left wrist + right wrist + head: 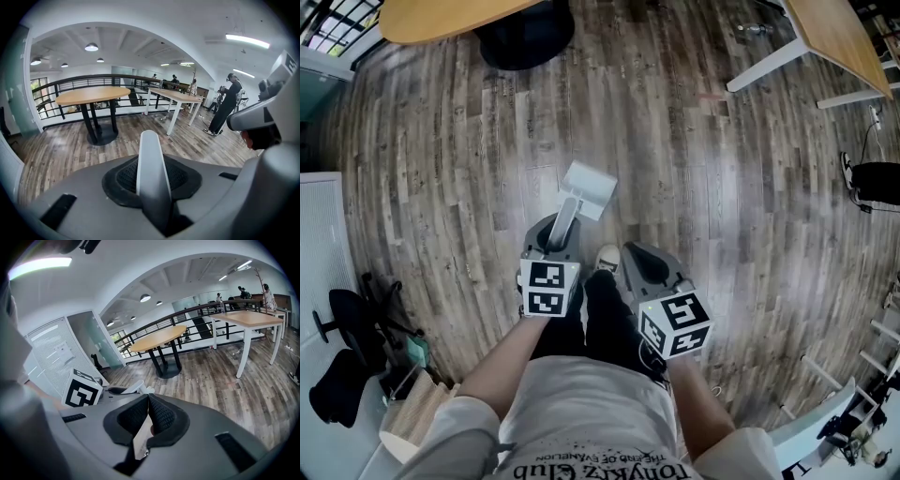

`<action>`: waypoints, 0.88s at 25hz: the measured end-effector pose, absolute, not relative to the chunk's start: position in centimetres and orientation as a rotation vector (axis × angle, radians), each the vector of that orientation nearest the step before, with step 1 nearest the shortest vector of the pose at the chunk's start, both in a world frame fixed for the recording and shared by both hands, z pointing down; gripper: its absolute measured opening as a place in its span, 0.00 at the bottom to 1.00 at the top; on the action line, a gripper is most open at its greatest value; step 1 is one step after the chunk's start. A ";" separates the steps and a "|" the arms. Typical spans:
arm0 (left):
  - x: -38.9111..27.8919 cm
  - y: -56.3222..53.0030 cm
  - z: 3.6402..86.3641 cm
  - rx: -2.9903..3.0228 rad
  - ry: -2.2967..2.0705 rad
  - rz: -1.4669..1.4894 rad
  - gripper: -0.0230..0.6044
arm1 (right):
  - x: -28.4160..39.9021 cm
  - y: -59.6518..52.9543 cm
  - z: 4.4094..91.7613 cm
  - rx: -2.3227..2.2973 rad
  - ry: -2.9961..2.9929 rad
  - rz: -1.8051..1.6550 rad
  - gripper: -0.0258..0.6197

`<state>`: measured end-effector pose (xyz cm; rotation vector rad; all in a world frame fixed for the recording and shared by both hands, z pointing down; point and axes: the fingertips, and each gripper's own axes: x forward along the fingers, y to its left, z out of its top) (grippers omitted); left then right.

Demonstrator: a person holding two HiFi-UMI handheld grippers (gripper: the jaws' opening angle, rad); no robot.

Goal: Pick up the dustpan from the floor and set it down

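Dustpan [586, 192] pinched by its handle in my left gripper [555, 239]
It sits at frame centre over the wood floor [722, 187]; my right gripper [645, 264] is pressed together, empty. Upside-down print on my shirt [591, 412], at the bottom edge, ends "Club".

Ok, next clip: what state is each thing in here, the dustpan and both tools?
left tool: closed on the handle of the dustpan.
dustpan: held by its handle, pan end pointing away from the person; whether it is clear of the floor cannot be told.
right tool: closed, pads together, nothing held.
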<state>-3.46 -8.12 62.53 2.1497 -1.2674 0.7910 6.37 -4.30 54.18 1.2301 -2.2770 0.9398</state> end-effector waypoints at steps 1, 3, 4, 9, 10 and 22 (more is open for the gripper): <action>-3.5 -8.1 62.3 2.153 -1.267 0.793 0.22 | 6.3 -4.4 54.0 1.229 -2.279 0.936 0.08; -3.8 -7.9 61.8 2.155 -1.263 0.796 0.22 | 6.3 -4.5 53.8 1.225 -2.285 0.928 0.08; -4.0 -7.8 61.6 2.154 -1.259 0.797 0.22 | 6.3 -4.5 53.7 1.224 -2.287 0.925 0.08; -5.3 -6.6 60.5 2.150 -1.247 0.819 0.22 | 6.2 -4.4 53.1 1.217 -2.297 0.905 0.08; -5.6 -6.3 60.2 2.148 -1.246 0.822 0.22 | 6.1 -4.3 52.9 1.215 -2.300 0.902 0.08; -7.4 -3.2 53.5 2.191 -1.201 0.814 0.22 | 5.3 -2.8 49.9 1.209 -2.338 0.839 0.08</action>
